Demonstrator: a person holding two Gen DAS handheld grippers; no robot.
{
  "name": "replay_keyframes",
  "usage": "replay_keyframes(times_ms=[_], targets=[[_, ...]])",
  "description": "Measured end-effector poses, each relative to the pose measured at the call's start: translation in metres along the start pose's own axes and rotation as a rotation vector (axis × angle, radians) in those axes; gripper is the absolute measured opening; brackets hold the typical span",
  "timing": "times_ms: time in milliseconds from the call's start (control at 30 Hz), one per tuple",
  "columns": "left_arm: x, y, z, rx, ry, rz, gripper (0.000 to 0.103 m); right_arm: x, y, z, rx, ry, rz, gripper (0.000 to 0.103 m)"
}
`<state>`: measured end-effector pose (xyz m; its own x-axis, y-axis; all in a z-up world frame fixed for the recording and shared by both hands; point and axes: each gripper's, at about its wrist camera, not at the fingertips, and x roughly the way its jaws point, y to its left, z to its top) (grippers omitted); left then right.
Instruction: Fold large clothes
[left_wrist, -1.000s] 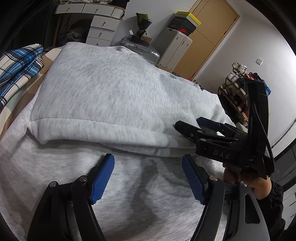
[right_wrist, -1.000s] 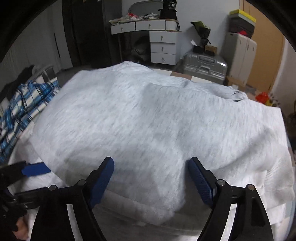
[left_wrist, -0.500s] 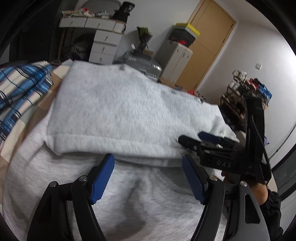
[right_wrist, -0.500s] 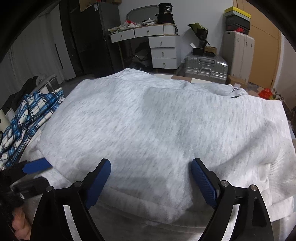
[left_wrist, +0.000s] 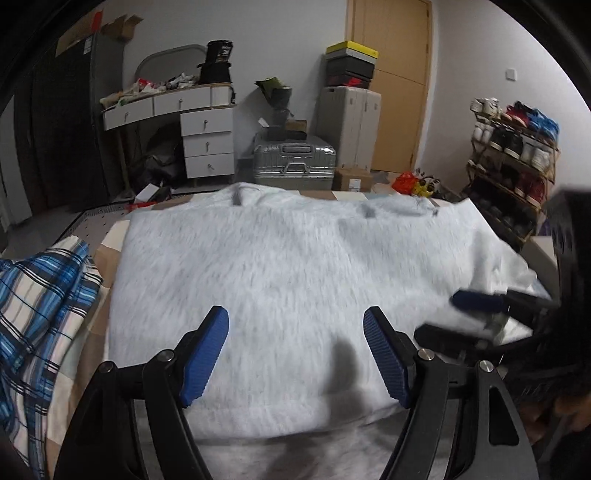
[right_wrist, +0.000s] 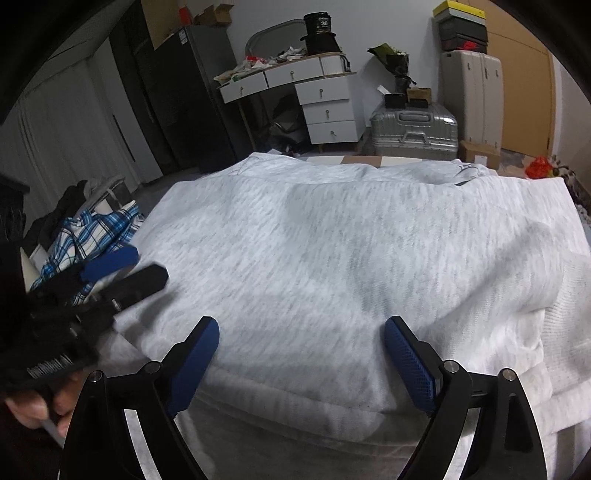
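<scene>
Both tools have lifted back off the grey sweatshirt (right_wrist: 332, 251), left tool (left_wrist: 295, 354) agape and empty, right tool (right_wrist: 301, 365) just widened with nothing between its pads; I read this fold as laid. Sweatshirt lies on the bed, folded edge nearest me, plaid shirt (left_wrist: 40, 295) just beside its left edge, right side clear.

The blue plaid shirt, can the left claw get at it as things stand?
Probably yes: the blue plaid shirt lies uncovered just left of the gray sweatshirt, and the left claw is open and empty with nothing between them.
</scene>
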<state>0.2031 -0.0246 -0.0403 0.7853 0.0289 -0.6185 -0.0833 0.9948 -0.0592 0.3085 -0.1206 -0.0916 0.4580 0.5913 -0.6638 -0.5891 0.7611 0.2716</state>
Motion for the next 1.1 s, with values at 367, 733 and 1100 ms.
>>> replay_keyframes(times_ms=[367, 733, 1100], targets=[[0.013, -0.006, -0.003, 0.046, 0.136, 0.004, 0.073, 0.0, -0.006, -0.001, -0.12, 0.049, -0.366, 0.091], [0.013, -0.005, -0.003, 0.044, 0.138, 0.001, 0.074, -0.04, -0.083, 0.005, 0.175, -0.047, -0.511, 0.102], [0.014, -0.007, -0.004, 0.047, 0.139, 0.003, 0.075, -0.006, -0.02, -0.003, -0.09, 0.094, -0.336, 0.102]])
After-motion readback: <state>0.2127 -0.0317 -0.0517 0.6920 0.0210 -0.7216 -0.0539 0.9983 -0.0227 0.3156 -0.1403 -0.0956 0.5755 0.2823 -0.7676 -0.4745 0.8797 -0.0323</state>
